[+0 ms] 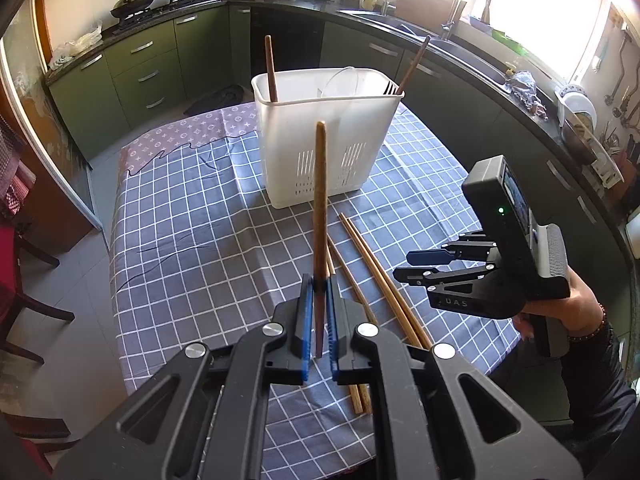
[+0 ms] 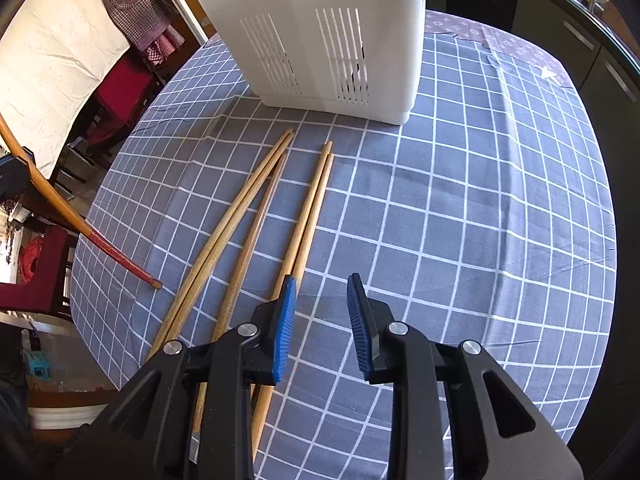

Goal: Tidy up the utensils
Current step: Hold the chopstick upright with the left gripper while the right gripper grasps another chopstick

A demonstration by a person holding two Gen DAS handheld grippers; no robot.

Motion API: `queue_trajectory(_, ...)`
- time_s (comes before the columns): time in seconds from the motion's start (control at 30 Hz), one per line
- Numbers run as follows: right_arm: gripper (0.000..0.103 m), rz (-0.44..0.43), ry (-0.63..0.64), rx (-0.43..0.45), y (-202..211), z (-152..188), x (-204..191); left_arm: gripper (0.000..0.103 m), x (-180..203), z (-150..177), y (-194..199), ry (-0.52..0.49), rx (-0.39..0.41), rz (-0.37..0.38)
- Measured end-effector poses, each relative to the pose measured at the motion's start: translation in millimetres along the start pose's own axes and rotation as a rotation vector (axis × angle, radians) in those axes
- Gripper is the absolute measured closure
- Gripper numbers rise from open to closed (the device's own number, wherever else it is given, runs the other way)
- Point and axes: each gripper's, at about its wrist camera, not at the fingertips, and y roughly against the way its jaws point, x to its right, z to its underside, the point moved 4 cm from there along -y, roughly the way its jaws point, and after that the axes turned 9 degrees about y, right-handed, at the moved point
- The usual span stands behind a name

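The left claw (image 1: pixel 319 312) is clamped on a dark brown wooden chopstick (image 1: pixel 320 216), its blue ribbed pads (image 1: pixel 306 320) pressing the stick from both sides so that it rises upright out of the grip, above the table. The right claw (image 2: pixel 320 320) stands partly open with nothing between its blue pads; its left pad (image 2: pixel 285 320) hangs just over the near ends of a pair of pale wooden chopsticks (image 2: pixel 310 216), and whether it touches them cannot be told.

A tall white plastic utensil holder with slotted lower walls (image 1: pixel 328 136) stands upright on the table. One dark chopstick (image 1: pixel 270 68) leans in its left compartment, another (image 1: pixel 414 64) rises from its right end beside the tines of a metal fork (image 1: pixel 390 89).

Five loose pale chopsticks lie flat on the grey-blue checked tablecloth (image 2: pixel 460 200) in front of the holder: two touching pairs and a single stick (image 2: pixel 252 240) between them, fanning toward the holder's base. To the right of the sticks the cloth is bare up to the table's edge. Dark green kitchen cabinets (image 1: pixel 132 76) stand well beyond the table.
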Motion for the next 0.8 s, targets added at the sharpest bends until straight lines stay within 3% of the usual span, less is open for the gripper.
queue_trajectory(0.8, 0.076, 0.114, 0.084, -0.129, -27.8, -22.1, -21.5, 0.096, -2.6, 0.9, 0.2, -0.001, 0.0, 0.01)
